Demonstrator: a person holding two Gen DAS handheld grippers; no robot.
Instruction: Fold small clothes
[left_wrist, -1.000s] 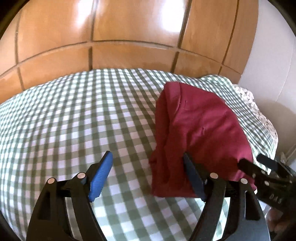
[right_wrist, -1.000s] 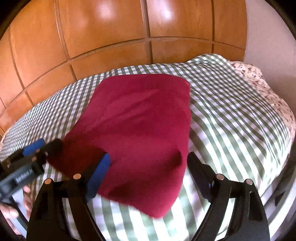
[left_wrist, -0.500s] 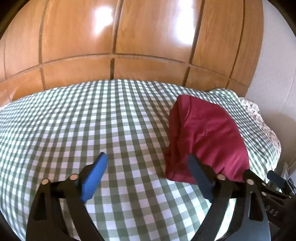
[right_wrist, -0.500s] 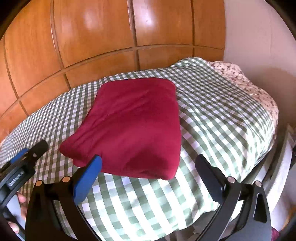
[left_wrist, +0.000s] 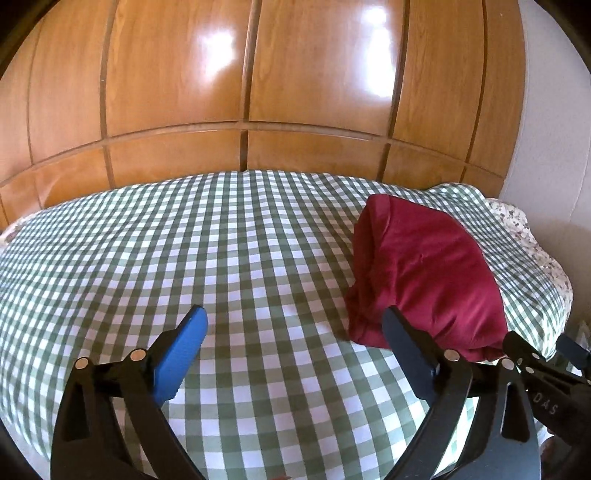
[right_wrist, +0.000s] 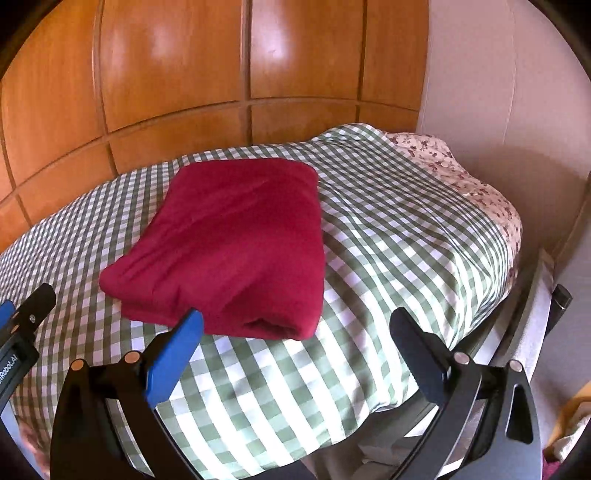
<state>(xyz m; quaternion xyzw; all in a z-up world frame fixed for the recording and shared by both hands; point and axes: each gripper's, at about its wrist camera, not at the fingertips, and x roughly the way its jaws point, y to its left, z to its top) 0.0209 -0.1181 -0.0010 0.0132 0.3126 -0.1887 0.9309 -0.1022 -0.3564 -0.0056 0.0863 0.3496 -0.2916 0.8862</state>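
A dark red garment (left_wrist: 424, 266) lies folded into a thick rectangle on the green-checked bed cover (left_wrist: 184, 240). My left gripper (left_wrist: 291, 312) hovers over bare cover, its jaws opening with nothing between them; the garment's near corner sits just behind its right finger. In the right wrist view the folded garment (right_wrist: 236, 240) lies just beyond my right gripper (right_wrist: 295, 314), which is open and empty over the cover (right_wrist: 406, 240). Each gripper shows at the edge of the other's view: the right gripper's fingers (left_wrist: 535, 365) and the left gripper's fingers (right_wrist: 26, 310).
A glossy wooden panelled wall (left_wrist: 295, 92) runs behind the bed. A floral sheet (right_wrist: 461, 173) shows at the bed's far right corner, beside a pale wall (right_wrist: 498, 92). The bed drops off at the right and near edges, with its grey frame (right_wrist: 524, 325) below.
Both grippers let go of the garment, opened wider and drew back. The garment now lies flat and folded, farther from both sets of fingers.
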